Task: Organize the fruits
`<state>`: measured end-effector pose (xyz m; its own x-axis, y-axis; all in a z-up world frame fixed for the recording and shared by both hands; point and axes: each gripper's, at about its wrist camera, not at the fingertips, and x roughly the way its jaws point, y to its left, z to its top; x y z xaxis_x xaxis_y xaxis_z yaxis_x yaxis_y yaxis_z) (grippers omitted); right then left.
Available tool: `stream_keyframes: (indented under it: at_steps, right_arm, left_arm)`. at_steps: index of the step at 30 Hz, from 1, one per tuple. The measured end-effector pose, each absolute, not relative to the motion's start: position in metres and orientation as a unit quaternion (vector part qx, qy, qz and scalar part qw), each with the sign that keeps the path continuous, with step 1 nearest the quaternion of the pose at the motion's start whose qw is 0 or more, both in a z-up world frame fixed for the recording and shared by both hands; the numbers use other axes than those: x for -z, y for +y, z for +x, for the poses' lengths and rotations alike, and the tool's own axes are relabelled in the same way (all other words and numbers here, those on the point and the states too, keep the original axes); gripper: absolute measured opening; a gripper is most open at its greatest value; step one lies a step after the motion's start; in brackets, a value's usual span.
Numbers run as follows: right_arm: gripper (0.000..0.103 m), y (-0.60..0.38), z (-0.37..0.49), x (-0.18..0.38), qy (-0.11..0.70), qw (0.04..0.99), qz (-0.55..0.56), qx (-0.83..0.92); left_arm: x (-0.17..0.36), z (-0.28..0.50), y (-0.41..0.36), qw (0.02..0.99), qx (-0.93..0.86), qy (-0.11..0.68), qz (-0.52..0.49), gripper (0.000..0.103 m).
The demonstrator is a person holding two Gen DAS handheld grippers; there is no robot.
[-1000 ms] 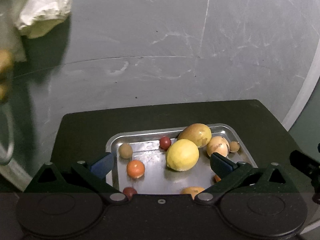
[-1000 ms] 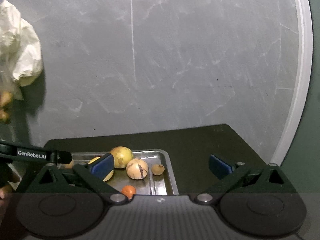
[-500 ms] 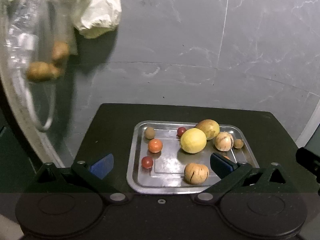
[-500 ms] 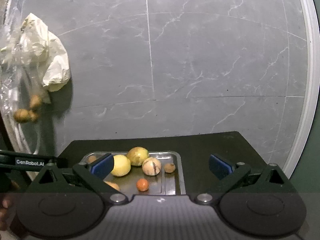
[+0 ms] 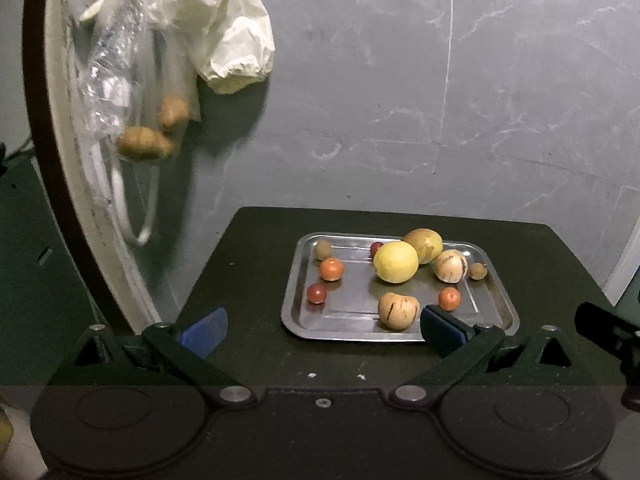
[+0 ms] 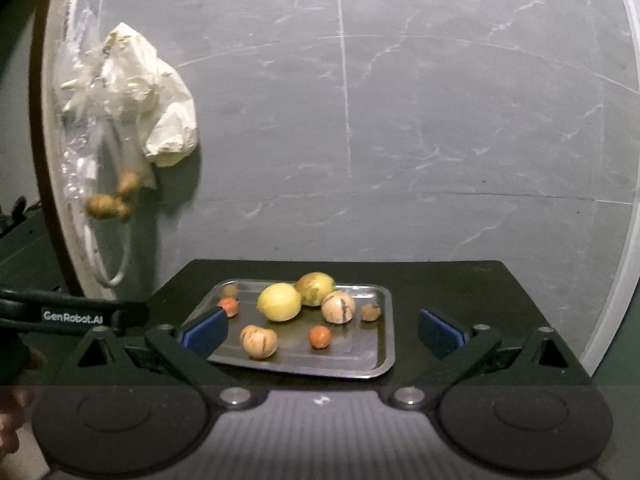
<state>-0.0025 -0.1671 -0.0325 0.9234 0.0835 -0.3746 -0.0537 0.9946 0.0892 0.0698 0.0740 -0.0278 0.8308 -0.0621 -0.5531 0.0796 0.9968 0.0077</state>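
A steel tray (image 5: 496, 318) (image 6: 384, 360) rests on a small black table (image 5: 248, 264) (image 6: 460, 284). In it lie a yellow lemon (image 5: 396, 261) (image 6: 279, 302), a yellow-green fruit (image 5: 425, 245) (image 6: 316, 288) behind it, two cracked tan fruits (image 5: 398, 310) (image 5: 451, 266), several small orange and red round fruits (image 5: 331, 269) (image 5: 317, 293) and small brown ones (image 5: 322, 249). My left gripper (image 5: 323, 330) hovers open in front of the tray, empty. My right gripper (image 6: 323, 328) is open too, held back from the tray's near edge, empty.
A pale plastic bag (image 5: 224, 32) (image 6: 160, 120) and a clear bag holding brown lumps (image 5: 152, 136) (image 6: 112, 198) hang at the left by a grey marble wall (image 5: 440, 100). The other gripper's body (image 6: 72, 315) shows at the left of the right wrist view.
Both grippers have drawn back and risen from the tray, so the whole tray and more of the table and hanging bags now show. Both stay open.
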Motion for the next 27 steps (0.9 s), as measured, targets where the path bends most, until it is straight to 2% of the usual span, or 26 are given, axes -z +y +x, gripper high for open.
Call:
stream_keyframes:
  at_steps: [8, 27]
  right_arm:
    - [0.103, -0.162, -0.017, 0.034, 0.203, 0.977, 0.052, -0.048]
    - [0.103, -0.124, -0.027, 0.043, 0.216, 0.974, 0.061, -0.013]
  left_arm:
    - [0.025, 0.042, 0.083, 0.955, 0.015, 0.295, 0.026, 0.102]
    - [0.039, 0.036, 0.131, 0.951, 0.05, 0.301, 0.037, 0.102]
